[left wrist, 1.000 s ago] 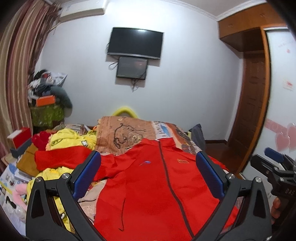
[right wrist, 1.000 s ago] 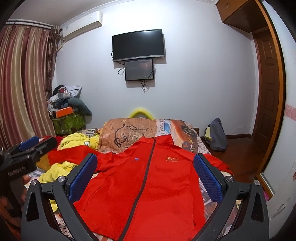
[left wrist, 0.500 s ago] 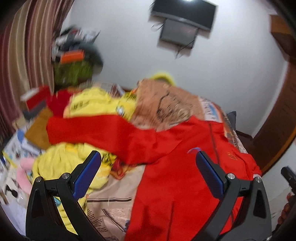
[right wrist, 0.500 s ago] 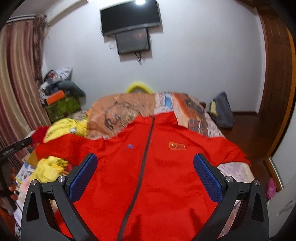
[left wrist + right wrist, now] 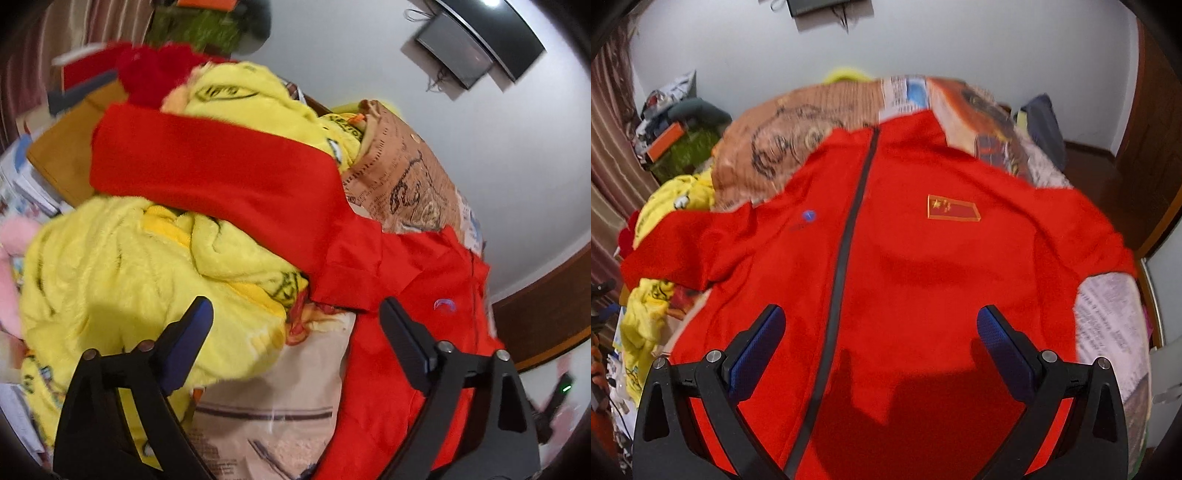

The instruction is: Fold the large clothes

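A large red zip jacket [image 5: 905, 266] lies front up on the bed, with a dark zipper, a small flag patch and a blue logo. Its left sleeve [image 5: 221, 173] stretches out over yellow plush clothes. My left gripper [image 5: 295, 317] hovers above the jacket's side edge below that sleeve; its jaws are closing and nothing is between them. My right gripper [image 5: 881, 325] hangs open over the jacket's lower chest, right of the zipper, holding nothing.
A heap of yellow plush clothing [image 5: 140, 266] lies left of the jacket. A patterned bedcover [image 5: 775, 147] with a brown printed pillow sits at the head. Clutter and a curtain [image 5: 605, 155] stand at the left, a dark bag [image 5: 1045, 125] and door at the right.
Both grippers have dropped and tipped down toward the bed. The left one swung left toward the sleeve and rolled, and its jaws have narrowed. The right one has come closer over the jacket's chest.
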Available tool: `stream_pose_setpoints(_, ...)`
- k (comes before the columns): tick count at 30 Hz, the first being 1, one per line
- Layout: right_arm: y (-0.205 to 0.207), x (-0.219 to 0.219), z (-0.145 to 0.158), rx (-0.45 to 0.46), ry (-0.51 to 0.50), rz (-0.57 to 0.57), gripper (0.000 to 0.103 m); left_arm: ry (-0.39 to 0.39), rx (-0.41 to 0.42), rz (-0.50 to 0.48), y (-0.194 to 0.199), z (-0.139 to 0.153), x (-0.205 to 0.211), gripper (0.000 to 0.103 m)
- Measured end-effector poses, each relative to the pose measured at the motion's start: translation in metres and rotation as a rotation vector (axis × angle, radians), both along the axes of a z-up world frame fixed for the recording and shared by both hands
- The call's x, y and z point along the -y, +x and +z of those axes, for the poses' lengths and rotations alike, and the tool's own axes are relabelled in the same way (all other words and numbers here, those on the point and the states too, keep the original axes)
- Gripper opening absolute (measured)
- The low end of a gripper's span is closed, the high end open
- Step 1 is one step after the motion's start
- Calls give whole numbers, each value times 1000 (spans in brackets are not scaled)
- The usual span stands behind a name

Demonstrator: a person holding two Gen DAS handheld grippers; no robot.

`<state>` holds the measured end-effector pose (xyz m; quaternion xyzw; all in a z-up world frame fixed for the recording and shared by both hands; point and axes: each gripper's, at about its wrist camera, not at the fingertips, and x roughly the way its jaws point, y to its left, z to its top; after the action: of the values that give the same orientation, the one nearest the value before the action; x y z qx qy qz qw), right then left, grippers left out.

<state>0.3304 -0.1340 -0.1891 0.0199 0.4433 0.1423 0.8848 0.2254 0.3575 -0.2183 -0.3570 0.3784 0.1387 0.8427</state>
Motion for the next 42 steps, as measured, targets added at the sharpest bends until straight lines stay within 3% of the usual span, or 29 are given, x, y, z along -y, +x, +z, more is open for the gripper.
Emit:
stream_pose_setpoints(4, 10, -2, -10, -29, 2, 11, 103, -64, 21, 31, 13, -15, -30, 85)
stream_pose_setpoints(11, 22, -9, -20, -61, -5, 33, 103, -195, 4, 159, 36, -51, -82, 84)
stream_pose_setpoints(14, 28, -10, -23, -76, 2, 31, 103, -223, 2, 200, 43, -63, -97, 82)
stream_pose_setpoints(17, 30, -6, -26, -88, 15, 21, 103, -222, -9, 235, 51, -71, -107, 73)
stream_pose_setpoints(20, 31, -3, -28, -100, 28, 11, 103, -98, -102, 299, 60, -73, -111, 51)
stream_pose_setpoints(23, 32, 0, -29, -107, 39, -4, 103, 9, -181, 313, 71, -70, -106, 32)
stream_pose_setpoints(25, 32, 2, -29, -109, 50, -16, 103, 87, -211, 310, 78, -61, -100, 11)
stream_pose_setpoints(26, 32, 3, -28, -109, 55, -21, 103, 137, -224, 305, 81, -54, -95, 8)
stream_pose_setpoints(29, 31, 8, -23, -98, 71, -34, 103, 259, -220, 288, 88, -26, -80, 5)
stream_pose_setpoints(33, 28, 18, -13, -64, 76, -44, 103, 377, -135, 238, 96, 33, -55, 4)
stream_pose_setpoints(38, 24, 31, 0, -24, 88, -53, 103, 430, 19, 126, 113, 108, -9, 3)
stream_pose_setpoints(42, 23, 42, 10, 4, 97, -53, 103, 457, 106, 25, 139, 147, 42, 3)
